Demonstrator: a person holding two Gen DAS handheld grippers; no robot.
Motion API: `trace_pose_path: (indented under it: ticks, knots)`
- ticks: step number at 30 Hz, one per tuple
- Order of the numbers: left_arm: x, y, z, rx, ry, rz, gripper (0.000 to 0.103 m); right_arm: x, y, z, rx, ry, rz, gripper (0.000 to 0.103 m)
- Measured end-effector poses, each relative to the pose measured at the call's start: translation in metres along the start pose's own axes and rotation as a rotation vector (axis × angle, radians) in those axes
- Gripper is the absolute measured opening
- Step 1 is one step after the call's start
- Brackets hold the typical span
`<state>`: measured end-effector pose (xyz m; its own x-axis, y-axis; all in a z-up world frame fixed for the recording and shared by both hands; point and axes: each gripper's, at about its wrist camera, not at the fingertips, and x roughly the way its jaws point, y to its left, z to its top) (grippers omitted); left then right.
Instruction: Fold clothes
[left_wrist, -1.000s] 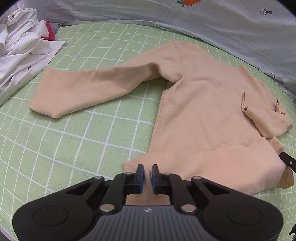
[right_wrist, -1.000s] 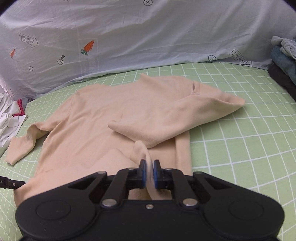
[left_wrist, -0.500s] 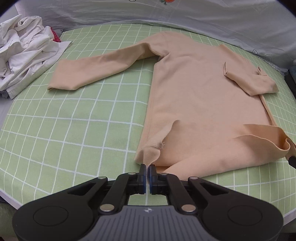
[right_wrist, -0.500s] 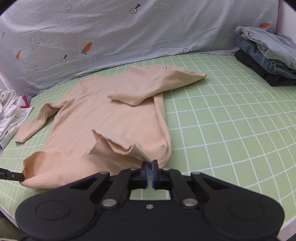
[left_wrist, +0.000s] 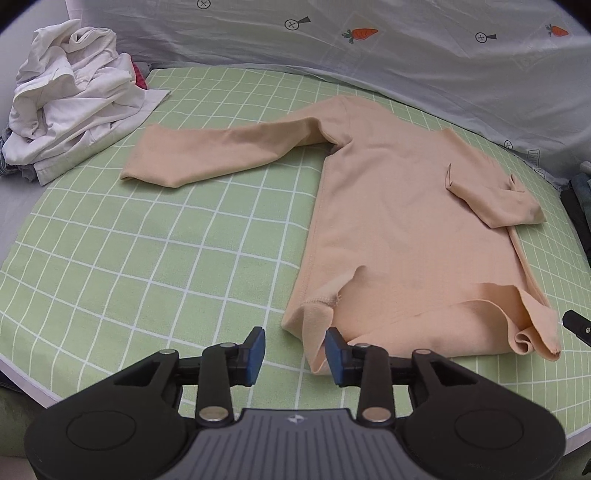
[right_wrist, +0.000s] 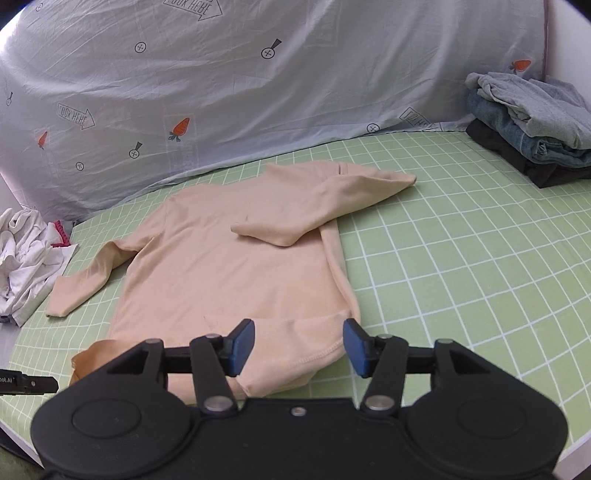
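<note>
A bed (left_wrist: 147, 258) covered in a green checked sheet carries a peach long-sleeved shirt (left_wrist: 399, 229) spread flat. A crumpled white pile of clothes (left_wrist: 70, 114) lies at its left edge. Folded grey, denim and black clothes (right_wrist: 532, 125) are stacked at its right.

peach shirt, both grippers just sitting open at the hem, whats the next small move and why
Probably take the left gripper to the outstretched sleeve and fold it across the peach shirt; the other sleeve already lies folded over.
</note>
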<state>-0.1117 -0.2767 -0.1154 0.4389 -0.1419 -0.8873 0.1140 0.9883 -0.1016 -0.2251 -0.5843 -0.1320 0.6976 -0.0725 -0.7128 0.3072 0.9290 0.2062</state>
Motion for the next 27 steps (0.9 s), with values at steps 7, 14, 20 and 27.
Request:
trace_pose_path:
  ticks: [7, 14, 20, 27]
  knots:
    - [0.025, -0.016, 0.011, 0.065, 0.009, 0.054, 0.058, 0.029, -0.008, -0.006, 0.170, 0.162, -0.039, 0.067]
    - [0.038, -0.013, -0.001, 0.020, 0.051, 0.118, 0.007, 0.019, -0.031, -0.021, 0.275, 0.184, 0.040, 0.005]
    - [0.024, 0.002, -0.019, -0.040, 0.043, 0.150, 0.004, 0.005, -0.065, -0.026, 0.330, 0.195, -0.009, 0.003]
    - [0.019, 0.005, -0.043, -0.058, 0.091, 0.227, 0.024, 0.012, -0.090, -0.035, 0.305, 0.273, -0.052, 0.004]
